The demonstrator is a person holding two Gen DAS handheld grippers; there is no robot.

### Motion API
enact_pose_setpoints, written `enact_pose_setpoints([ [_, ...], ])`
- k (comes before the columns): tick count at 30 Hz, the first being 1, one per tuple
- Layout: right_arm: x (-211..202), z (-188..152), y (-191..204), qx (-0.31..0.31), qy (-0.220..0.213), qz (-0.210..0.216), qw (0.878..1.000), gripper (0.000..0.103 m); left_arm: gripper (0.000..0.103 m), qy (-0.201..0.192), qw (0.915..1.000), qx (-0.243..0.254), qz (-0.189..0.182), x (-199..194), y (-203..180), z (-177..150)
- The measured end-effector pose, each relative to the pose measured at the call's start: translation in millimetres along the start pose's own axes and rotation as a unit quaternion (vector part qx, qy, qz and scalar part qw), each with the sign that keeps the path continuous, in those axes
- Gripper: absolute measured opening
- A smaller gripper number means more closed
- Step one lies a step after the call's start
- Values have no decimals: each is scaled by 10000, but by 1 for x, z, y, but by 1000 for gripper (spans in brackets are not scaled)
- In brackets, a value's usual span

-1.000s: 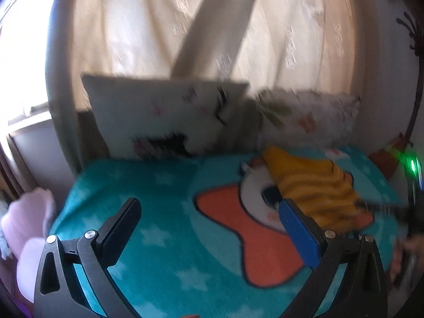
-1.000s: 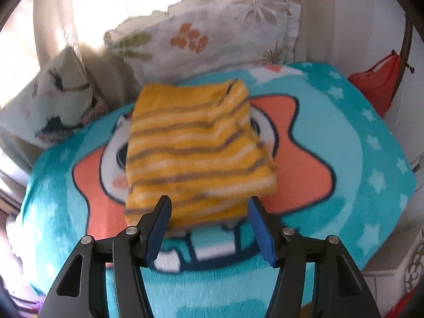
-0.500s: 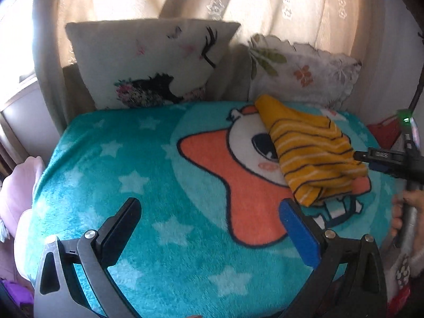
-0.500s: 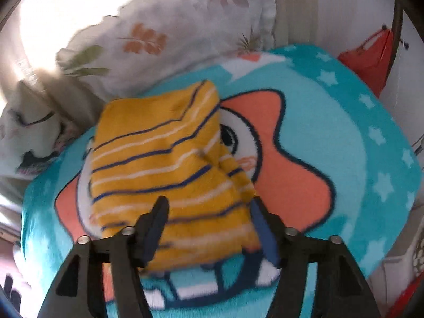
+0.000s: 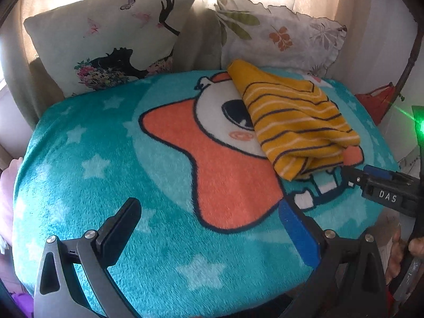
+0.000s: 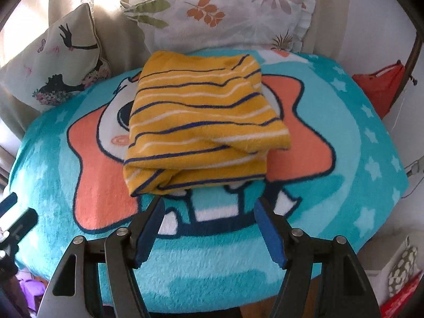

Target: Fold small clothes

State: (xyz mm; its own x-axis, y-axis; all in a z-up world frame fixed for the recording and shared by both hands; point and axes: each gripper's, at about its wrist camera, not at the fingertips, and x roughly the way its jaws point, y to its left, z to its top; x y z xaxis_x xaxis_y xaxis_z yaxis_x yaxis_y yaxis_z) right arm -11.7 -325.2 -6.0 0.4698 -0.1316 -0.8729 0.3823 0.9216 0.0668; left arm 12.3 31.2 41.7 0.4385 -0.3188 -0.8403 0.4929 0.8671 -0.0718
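Observation:
A yellow garment with navy and white stripes [image 6: 201, 122] lies folded into a thick rectangle on the teal cartoon blanket [image 6: 344, 212]. It also shows in the left wrist view [image 5: 294, 122], at the right of the blanket. My right gripper [image 6: 209, 206] is open and empty, just short of the garment's near edge; it shows from the side in the left wrist view [image 5: 371, 180]. My left gripper [image 5: 209, 209] is open and empty over the blanket's near left part, well apart from the garment.
Two printed pillows [image 5: 111, 34] [image 6: 222, 16] lean against the curtain behind the blanket. A red bag [image 6: 381, 84] hangs at the right by a dark pole. The blanket's edge drops off at the front and right.
My right gripper has let go of the folded garment and drawn back from it; the garment now rests on the blanket. My left gripper has tilted down toward the blanket.

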Motion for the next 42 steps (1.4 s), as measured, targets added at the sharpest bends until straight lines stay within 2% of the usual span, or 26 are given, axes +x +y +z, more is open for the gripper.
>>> enact_pose_setpoints([
  [4, -1, 4, 1, 29, -47, 94, 9999, 75, 103, 17, 10000, -32, 66, -2, 0, -2],
  [12, 6, 15, 18, -307, -123, 408, 9986, 75, 103, -8, 9989, -274, 375, -9, 0, -3],
  [17, 8, 25, 17, -488, -181, 506, 9974, 75, 103, 12, 9979, -460, 445, -8, -7, 1],
  [23, 6, 37, -5, -631, -265, 432, 9967, 76, 103, 36, 9975, -531, 475, -3, -32, 9],
  [30, 10, 51, -43, -525, -274, 448, 9972, 78, 103, 61, 9970, -544, 552, 7, -62, 21],
  [42, 27, 65, -82, -486, -221, 632, 9966, 78, 103, 148, 9956, -498, 773, 19, -96, 33],
])
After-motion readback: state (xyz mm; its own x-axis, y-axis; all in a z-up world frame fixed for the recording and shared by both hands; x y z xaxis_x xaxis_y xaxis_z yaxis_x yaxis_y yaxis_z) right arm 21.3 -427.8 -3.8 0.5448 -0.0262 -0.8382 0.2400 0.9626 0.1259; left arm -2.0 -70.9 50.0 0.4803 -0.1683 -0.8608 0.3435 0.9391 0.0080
